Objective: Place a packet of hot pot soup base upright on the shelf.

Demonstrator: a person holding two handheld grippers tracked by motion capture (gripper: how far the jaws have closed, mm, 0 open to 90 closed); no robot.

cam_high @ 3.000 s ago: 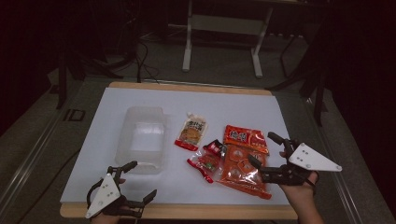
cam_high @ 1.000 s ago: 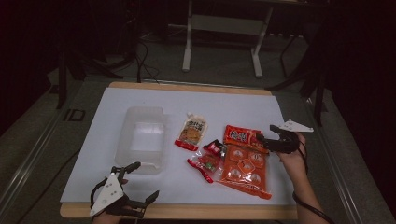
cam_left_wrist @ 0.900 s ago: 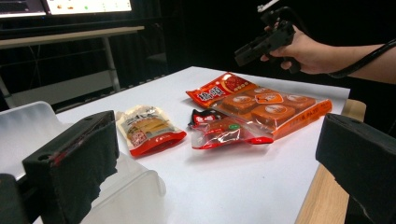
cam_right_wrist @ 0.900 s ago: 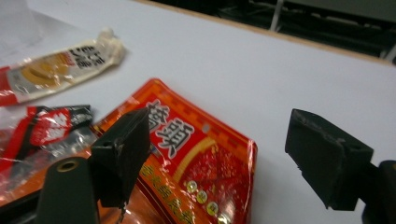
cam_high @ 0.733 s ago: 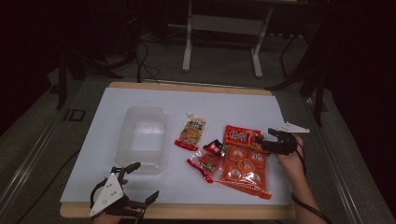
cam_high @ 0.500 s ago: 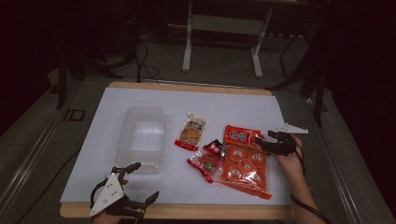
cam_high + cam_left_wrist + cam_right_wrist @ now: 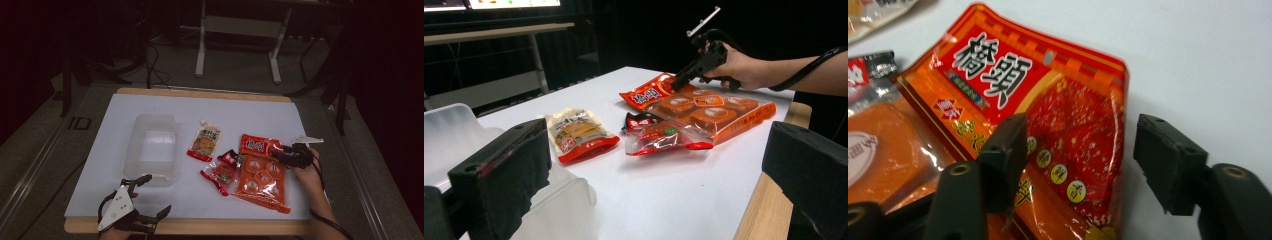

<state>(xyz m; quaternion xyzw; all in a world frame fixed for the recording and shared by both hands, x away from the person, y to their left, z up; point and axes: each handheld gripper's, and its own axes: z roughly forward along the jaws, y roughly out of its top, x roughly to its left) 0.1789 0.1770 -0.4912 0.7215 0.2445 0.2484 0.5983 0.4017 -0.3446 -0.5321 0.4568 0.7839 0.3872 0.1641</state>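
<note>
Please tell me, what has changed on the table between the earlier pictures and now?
The right gripper moved from the near right edge to the red packet, came down over its edge, and its jaws have just been closing around it, not yet pressing. The left gripper, the clear box and the other packets stayed in place.

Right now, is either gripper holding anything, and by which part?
Nothing yet. The right gripper straddles the red packet's edge, jaws closing but not touching. The left gripper is open and empty.

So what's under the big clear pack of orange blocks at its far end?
The red-orange pouch lies partly beneath the clear pack; its printed top and right side show. How far it runs underneath is covered.
</note>
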